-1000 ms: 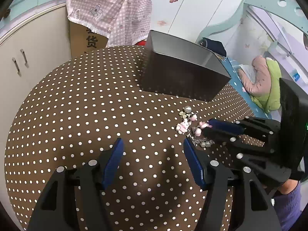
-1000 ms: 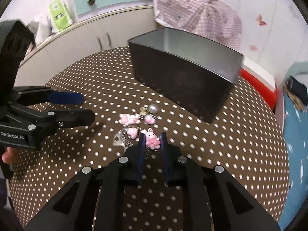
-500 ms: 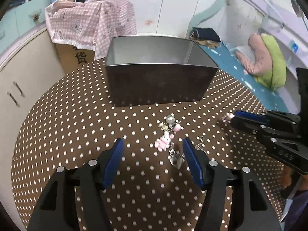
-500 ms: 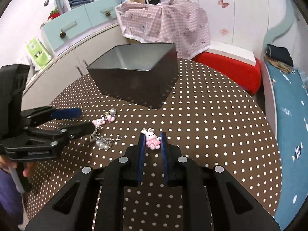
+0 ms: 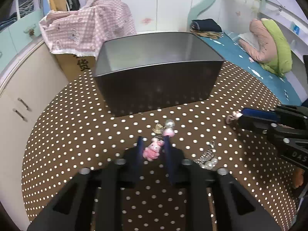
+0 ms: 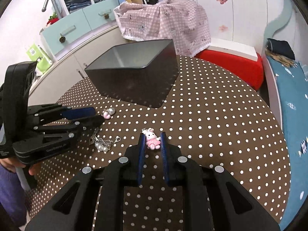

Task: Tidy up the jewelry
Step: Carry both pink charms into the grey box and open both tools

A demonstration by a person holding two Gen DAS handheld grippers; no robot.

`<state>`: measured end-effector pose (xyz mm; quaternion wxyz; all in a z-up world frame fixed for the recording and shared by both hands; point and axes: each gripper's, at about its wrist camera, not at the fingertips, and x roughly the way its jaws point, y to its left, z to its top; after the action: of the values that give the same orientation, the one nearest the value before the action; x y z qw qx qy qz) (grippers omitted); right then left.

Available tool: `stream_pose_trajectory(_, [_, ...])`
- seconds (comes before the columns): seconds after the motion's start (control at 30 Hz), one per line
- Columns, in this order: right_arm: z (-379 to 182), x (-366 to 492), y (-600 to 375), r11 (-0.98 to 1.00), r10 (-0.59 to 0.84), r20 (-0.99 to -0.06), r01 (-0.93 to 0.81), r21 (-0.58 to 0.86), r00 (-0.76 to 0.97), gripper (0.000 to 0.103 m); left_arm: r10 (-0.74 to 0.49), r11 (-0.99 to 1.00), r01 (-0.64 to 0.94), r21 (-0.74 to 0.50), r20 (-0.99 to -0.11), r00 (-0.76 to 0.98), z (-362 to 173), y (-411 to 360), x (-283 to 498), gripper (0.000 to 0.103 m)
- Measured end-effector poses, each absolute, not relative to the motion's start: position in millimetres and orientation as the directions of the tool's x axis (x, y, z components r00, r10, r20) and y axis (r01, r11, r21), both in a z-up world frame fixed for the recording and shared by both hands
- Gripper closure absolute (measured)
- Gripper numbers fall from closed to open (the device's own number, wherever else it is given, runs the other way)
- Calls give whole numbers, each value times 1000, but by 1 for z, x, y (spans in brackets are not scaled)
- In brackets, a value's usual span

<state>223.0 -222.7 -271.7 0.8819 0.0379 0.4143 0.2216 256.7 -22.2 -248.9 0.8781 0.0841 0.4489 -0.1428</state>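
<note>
Pickup step. My left gripper (image 5: 153,150) was clenched on a pink bunny charm (image 5: 152,150), lower centre of frame. My right gripper (image 6: 152,142) gripped a second bunny charm (image 6: 152,140). Next, I judged, both needed carrying to the metal box (image 5: 157,84) at upper centre and releasing inside.

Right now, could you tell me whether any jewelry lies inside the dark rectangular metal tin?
No, the tin shows only bare grey walls inside.

Matt grey metal box (image 5: 154,77) on dotted brown cloth (image 5: 77,134).
</note>
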Motion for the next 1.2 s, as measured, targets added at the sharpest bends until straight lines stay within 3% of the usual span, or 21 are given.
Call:
stream_pose_trajectory(0.3, [-248,220,-217,895,434,-687,-367,254,584,87,-330,930,323,-176,-787,522,-236,10,249,92])
stream_pose_trajectory(0.73, [-192,228,-206,893,437,-633,-390,224,639,87,-563,825,411,-389,-635,529,-157,26,257,92])
stream_pose_trajectory(0.93, [-177,254,-192,892,439,-631,-393,222,640,87,-596,803,413,-431,-610,522,-142,24,287,92])
stream_pose_trajectory(1.2, [-182,287,-171,893,429,-656,-401,204,621,87,-566,824,354,-442,-659,496,-164,21,325,92])
